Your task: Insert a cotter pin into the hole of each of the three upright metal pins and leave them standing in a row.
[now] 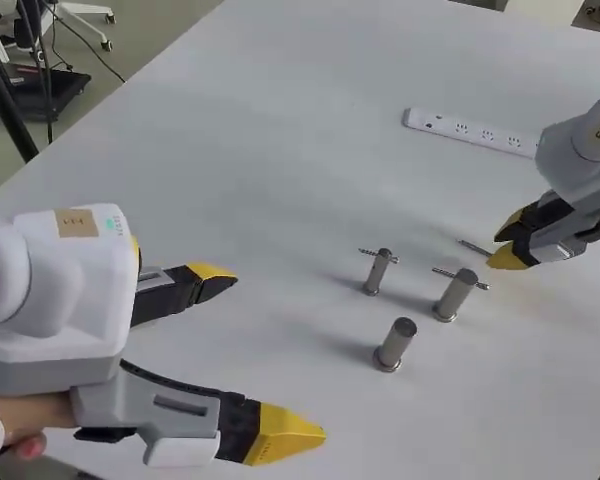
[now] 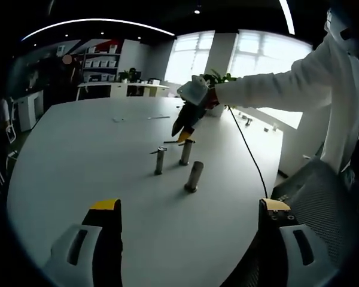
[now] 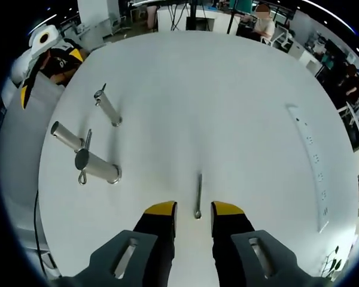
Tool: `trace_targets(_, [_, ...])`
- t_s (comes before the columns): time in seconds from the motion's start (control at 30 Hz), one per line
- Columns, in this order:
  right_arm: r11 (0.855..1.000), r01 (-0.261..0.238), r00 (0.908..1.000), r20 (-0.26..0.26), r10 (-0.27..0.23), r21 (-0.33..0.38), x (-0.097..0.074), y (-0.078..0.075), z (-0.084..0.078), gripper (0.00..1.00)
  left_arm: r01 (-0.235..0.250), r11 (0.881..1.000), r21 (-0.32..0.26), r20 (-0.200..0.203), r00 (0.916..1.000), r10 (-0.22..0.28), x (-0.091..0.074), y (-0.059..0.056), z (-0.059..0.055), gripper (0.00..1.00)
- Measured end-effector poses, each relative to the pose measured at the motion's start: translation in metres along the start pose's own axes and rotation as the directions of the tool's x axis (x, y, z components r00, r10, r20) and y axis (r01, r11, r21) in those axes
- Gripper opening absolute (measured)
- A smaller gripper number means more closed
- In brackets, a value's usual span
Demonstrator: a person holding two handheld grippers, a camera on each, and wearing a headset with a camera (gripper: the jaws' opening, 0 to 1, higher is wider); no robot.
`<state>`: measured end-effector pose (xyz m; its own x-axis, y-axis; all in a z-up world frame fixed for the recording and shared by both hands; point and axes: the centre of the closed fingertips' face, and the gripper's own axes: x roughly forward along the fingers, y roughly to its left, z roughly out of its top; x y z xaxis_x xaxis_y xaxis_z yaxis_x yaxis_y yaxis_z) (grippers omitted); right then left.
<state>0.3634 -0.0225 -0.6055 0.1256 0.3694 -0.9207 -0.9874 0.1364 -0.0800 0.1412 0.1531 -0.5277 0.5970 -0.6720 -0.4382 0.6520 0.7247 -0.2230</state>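
Note:
Three upright metal pins stand close together on the white table (image 1: 280, 150). The far pin (image 1: 377, 270) and the right pin (image 1: 455, 292) each carry a cotter pin through the top. The near pin (image 1: 395, 343) has none. A loose cotter pin (image 3: 198, 194) lies flat on the table, just ahead of and between the tips of my right gripper (image 3: 194, 210), which is open and not touching it. In the head view that cotter pin (image 1: 473, 247) lies beside the right gripper (image 1: 508, 240). My left gripper (image 1: 255, 355) is held wide open with nothing in it, left of the pins.
A white power strip (image 1: 470, 132) lies on the table beyond the pins. The table's left edge runs diagonally, with floor, cables and stand legs (image 1: 40, 60) past it. A person in a white sleeve (image 2: 275, 89) stands on the right.

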Motion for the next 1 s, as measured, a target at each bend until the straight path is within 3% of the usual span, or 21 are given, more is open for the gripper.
trace_targets(0.1, [1.000, -0.004, 1.0000, -0.002, 0.004, 0.011, 0.002, -0.001, 0.000, 0.10, -0.014, 1.000, -0.024, 0.013, 0.9998, 0.014, -0.001, 0.004, 0.002, 0.95])
trace_targets(0.27, [1.000, -0.015, 0.9999, -0.009, 0.015, 0.025, 0.005, -0.002, 0.000, 0.08, -0.016, 1.000, -0.025, 0.015, 0.9998, 0.016, -0.003, 0.005, 0.003, 0.94])
trace_targets(0.4, [1.000, -0.023, 0.9996, -0.016, 0.023, 0.014, 0.010, -0.002, 0.000, 0.00, -0.018, 0.999, -0.028, 0.004, 0.9998, 0.018, -0.002, 0.005, -0.001, 0.94])
trace_targets(0.53, [1.000, -0.011, 0.9996, -0.024, 0.011, 0.018, 0.011, -0.001, -0.003, 0.00, -0.028, 0.999, -0.019, -0.002, 0.9996, 0.028, -0.003, 0.004, -0.003, 0.92])
trace_targets(0.67, [0.999, 0.010, 0.9992, -0.037, -0.012, -0.042, 0.012, 0.000, -0.003, 0.00, -0.034, 0.999, -0.033, 0.014, 0.9993, 0.034, -0.005, 0.004, -0.002, 0.92])
trace_targets(0.8, [1.000, 0.021, 0.9978, -0.063, -0.022, -0.014, 0.013, -0.002, -0.002, 0.00, -0.039, 0.999, -0.025, 0.006, 0.9992, 0.039, -0.006, 0.003, -0.001, 0.91])
trace_targets(1.0, [0.998, 0.042, 0.9955, -0.083, -0.046, -0.045, 0.012, -0.001, -0.003, 0.00, -0.033, 0.999, -0.029, 0.017, 0.9993, 0.034, -0.004, 0.000, 0.003, 0.92])
